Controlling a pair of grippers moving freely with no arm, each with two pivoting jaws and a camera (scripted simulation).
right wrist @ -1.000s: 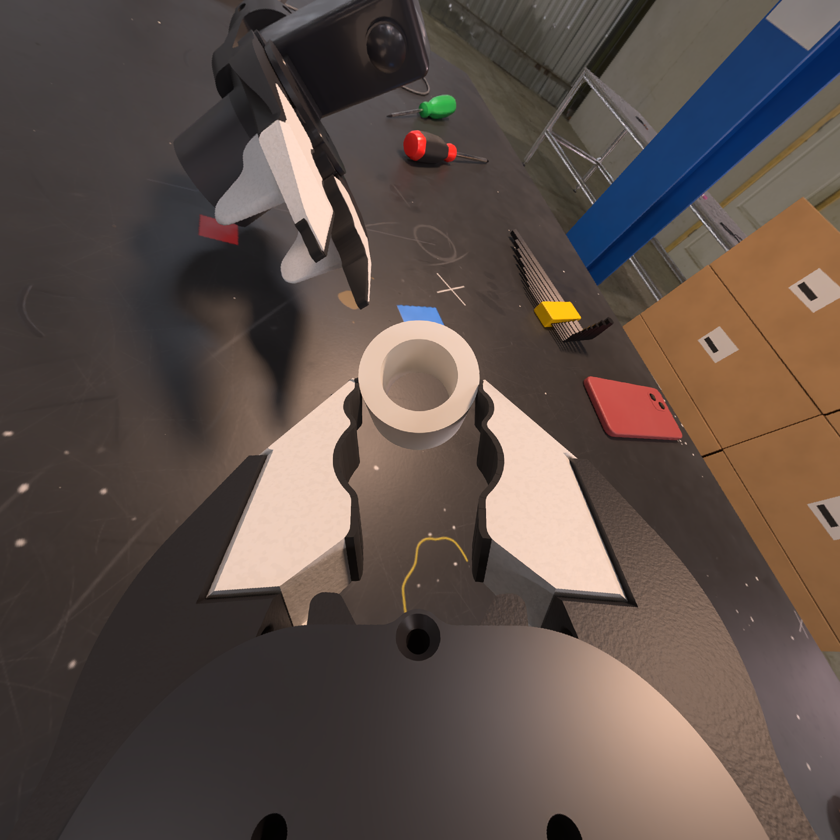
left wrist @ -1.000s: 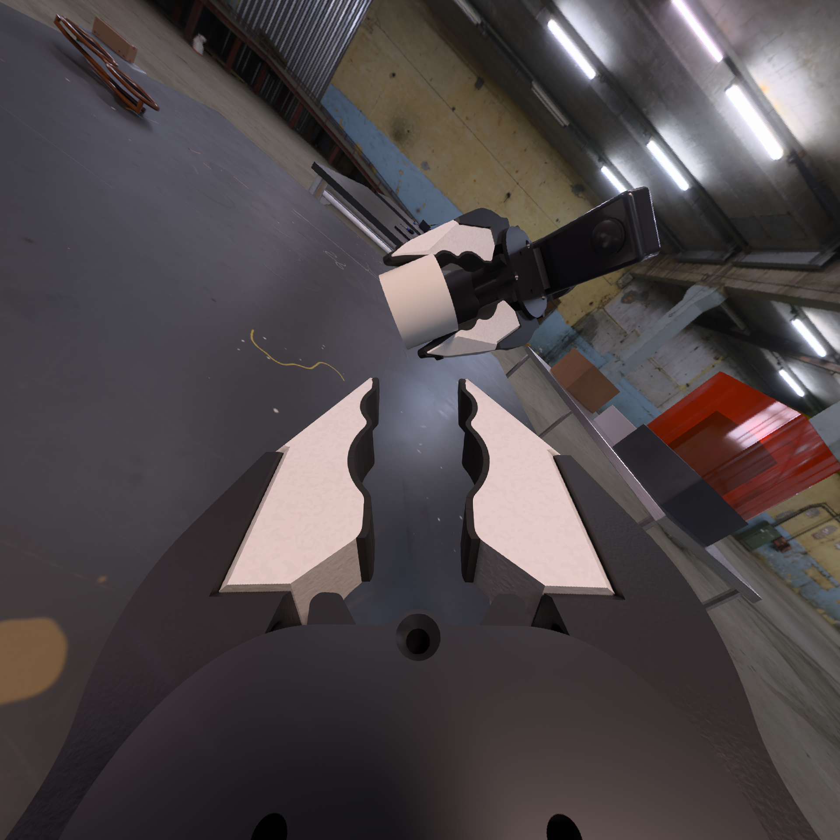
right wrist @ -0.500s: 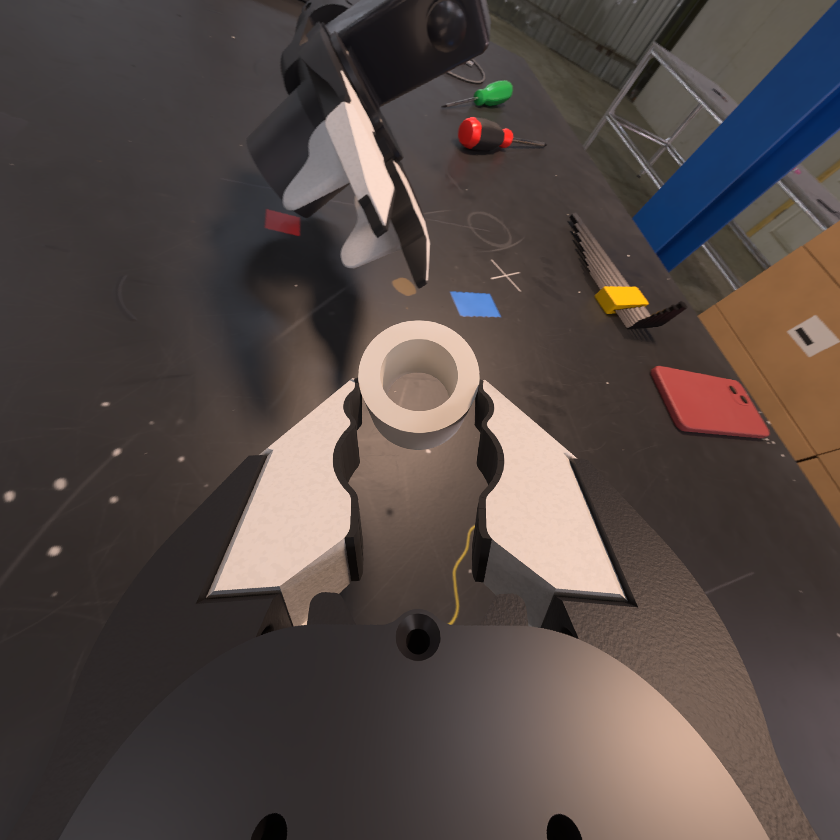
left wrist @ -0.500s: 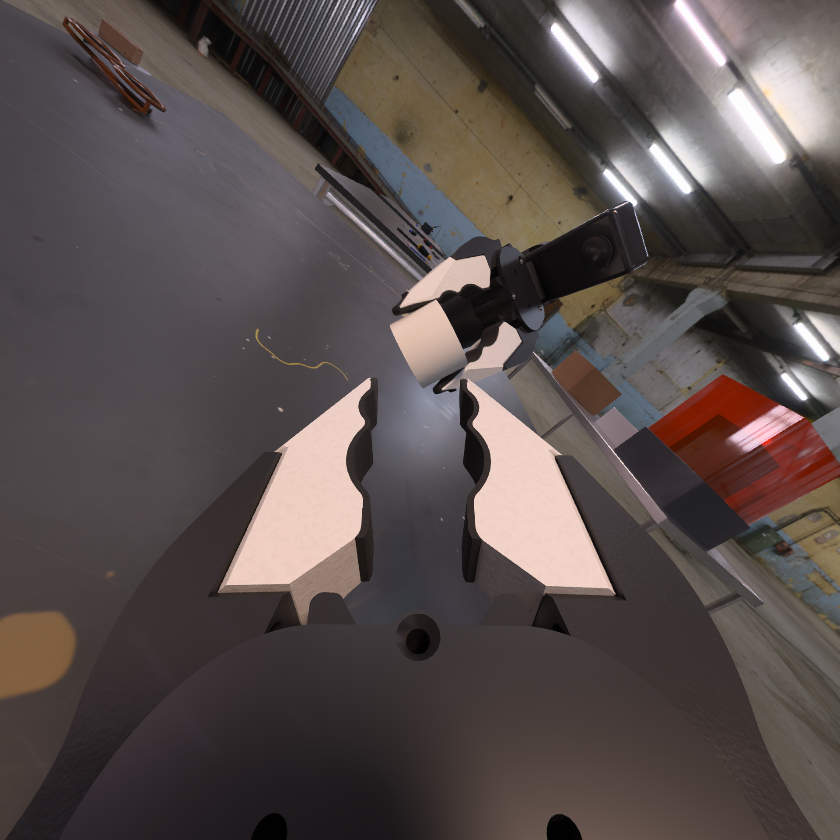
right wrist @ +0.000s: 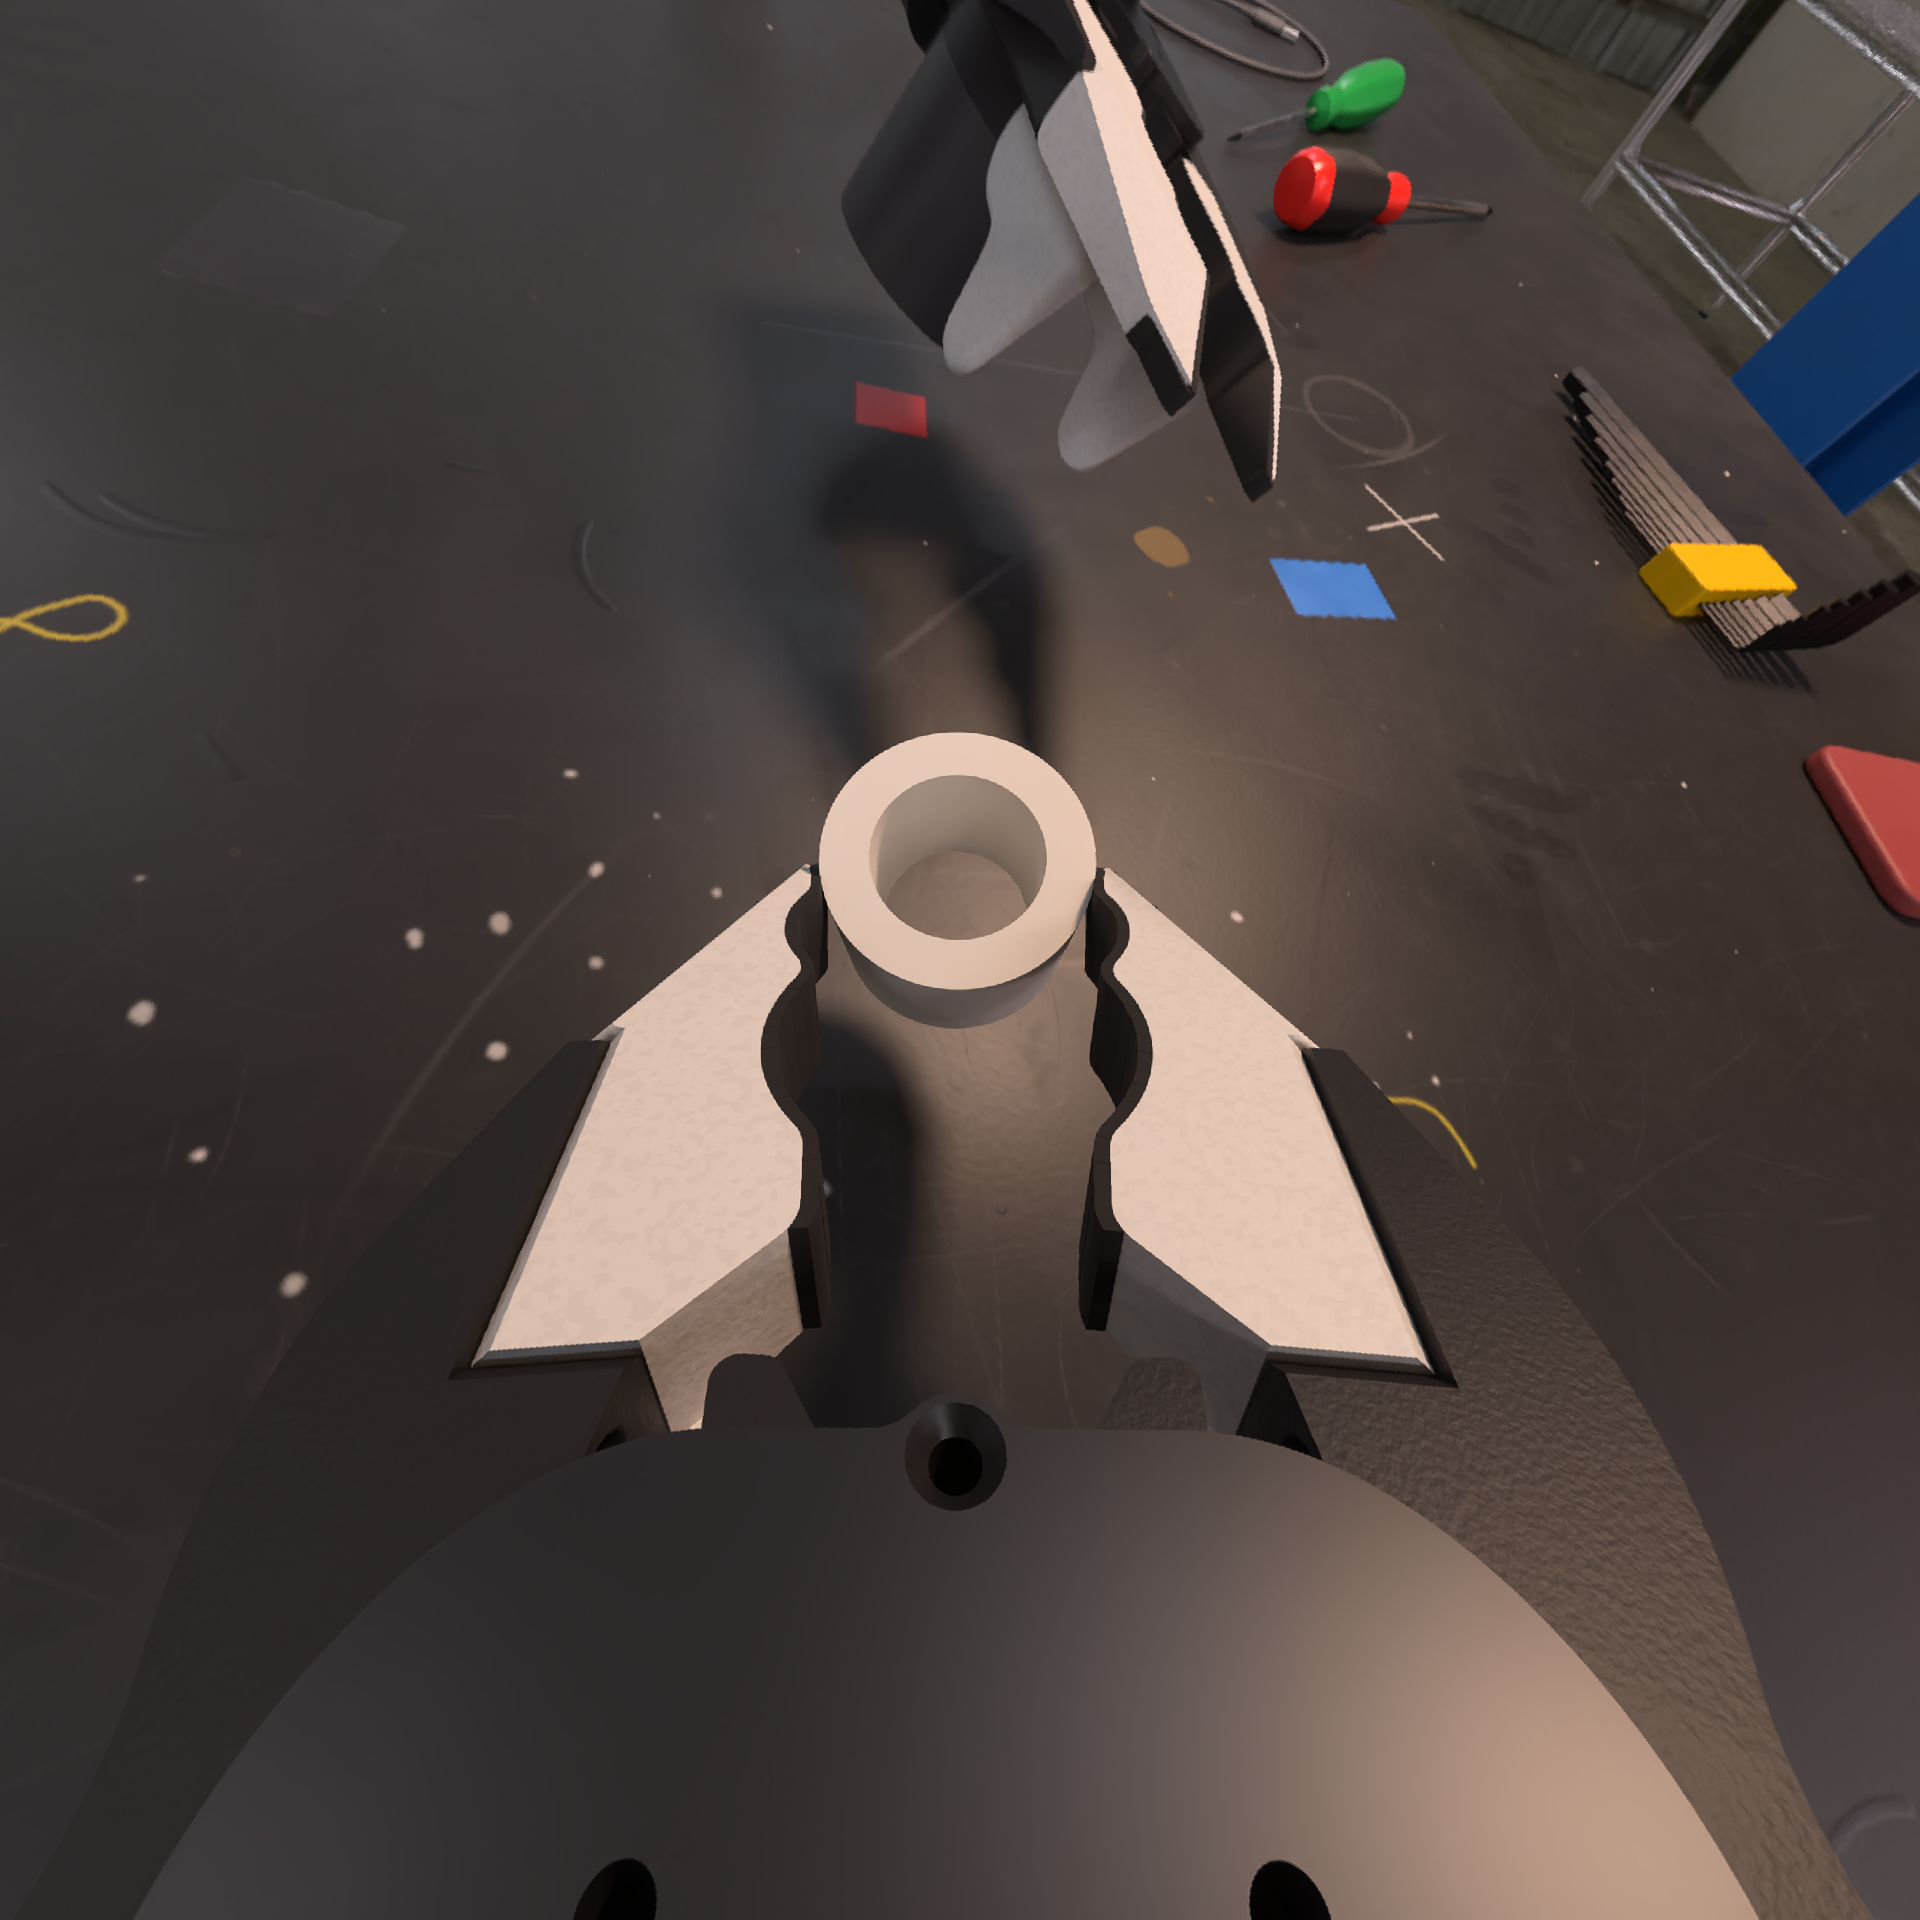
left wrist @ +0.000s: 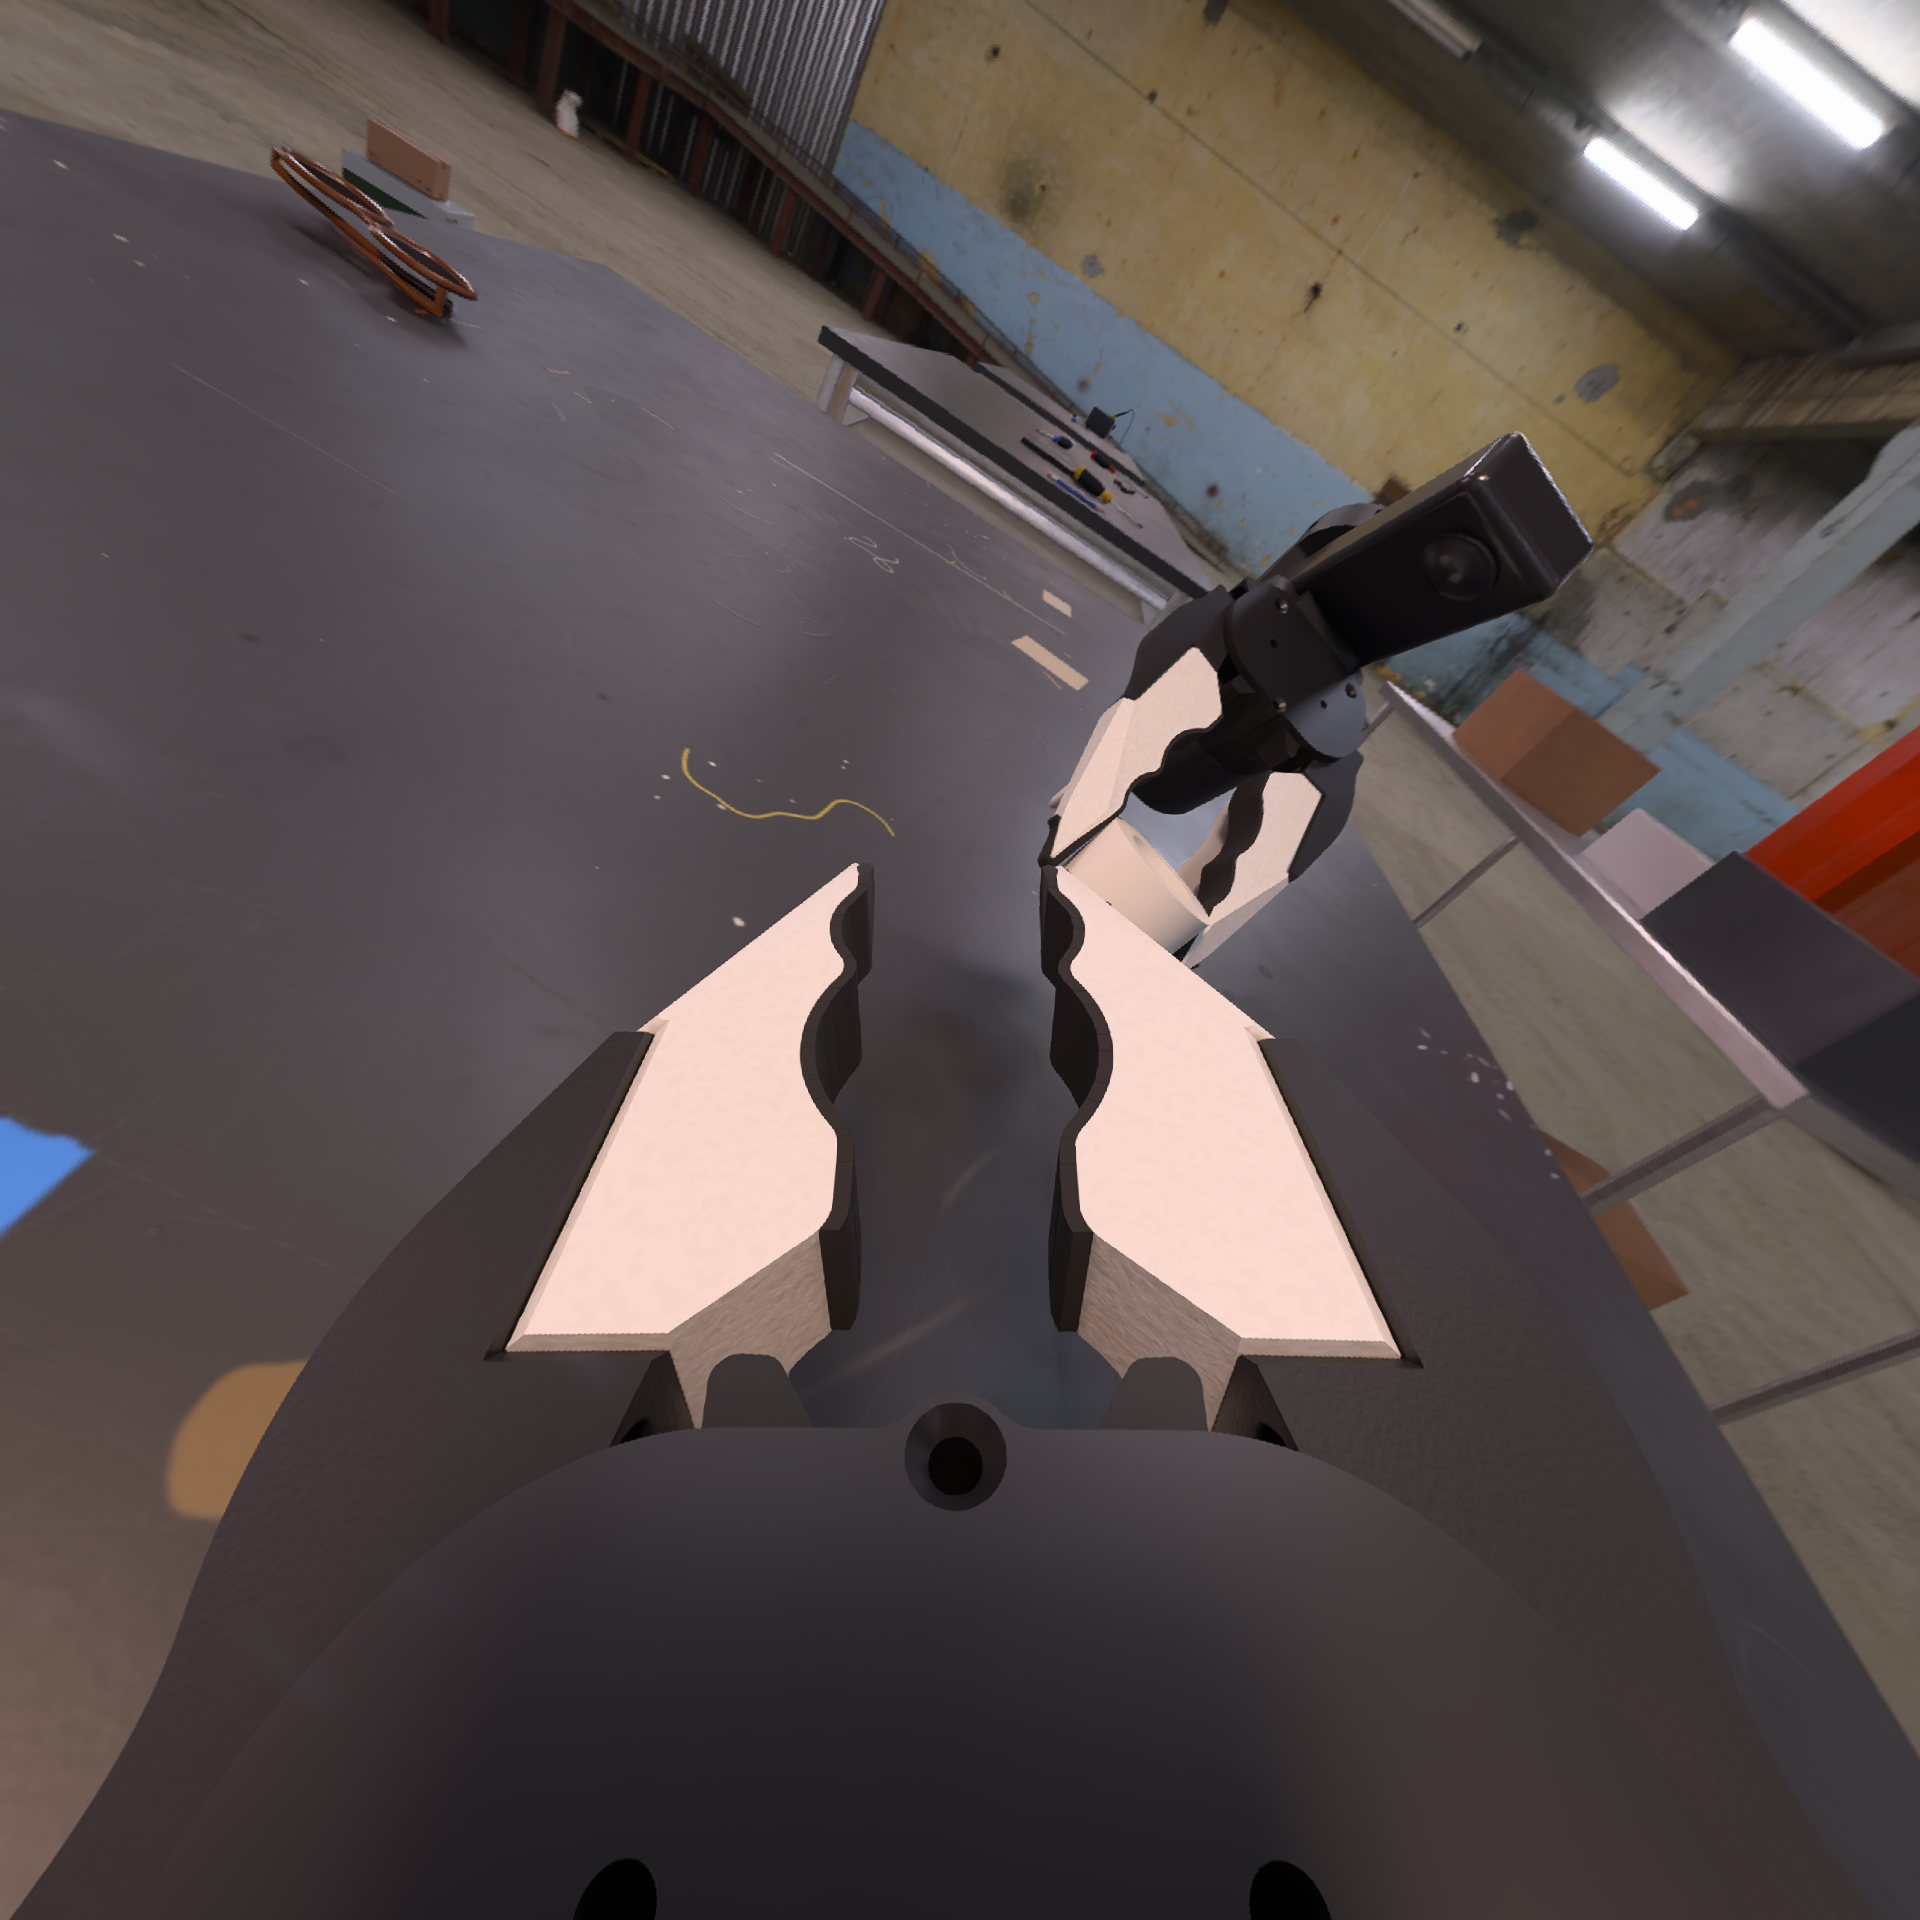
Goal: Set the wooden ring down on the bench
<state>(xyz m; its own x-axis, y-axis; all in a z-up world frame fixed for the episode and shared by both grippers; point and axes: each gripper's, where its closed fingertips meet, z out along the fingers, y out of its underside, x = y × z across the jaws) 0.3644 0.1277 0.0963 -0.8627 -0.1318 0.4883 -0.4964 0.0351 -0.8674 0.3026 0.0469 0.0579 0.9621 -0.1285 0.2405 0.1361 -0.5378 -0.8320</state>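
The wooden ring point(right wrist: 956, 764) is a pale, thick, short tube. My right gripper point(right wrist: 956, 883) is shut on it, fingertips pressing on its two sides, hole facing the camera. In the left wrist view the right gripper point(left wrist: 1127, 902) tilts steeply down with the ring point(left wrist: 1143, 883) very low over the dark bench point(left wrist: 416, 623); I cannot tell if the ring touches the bench. My left gripper point(left wrist: 956, 883) is open with a narrow gap and empty, a little short of the ring. It also shows in the right wrist view point(right wrist: 1174, 416), raised beyond the ring.
On the bench lie a red-handled screwdriver point(right wrist: 1340, 192), a green-handled one point(right wrist: 1351, 94), a hex key set with a yellow clip point(right wrist: 1714, 577), a red phone point(right wrist: 1870, 821), blue point(right wrist: 1333, 589) and red point(right wrist: 890, 408) patches, a yellow wire point(left wrist: 779, 805) and copper rings point(left wrist: 374, 234).
My right gripper has gone down toward the bench with the ring and tilted more steeply. My left gripper has drawn back from it, still empty, with the same gap.
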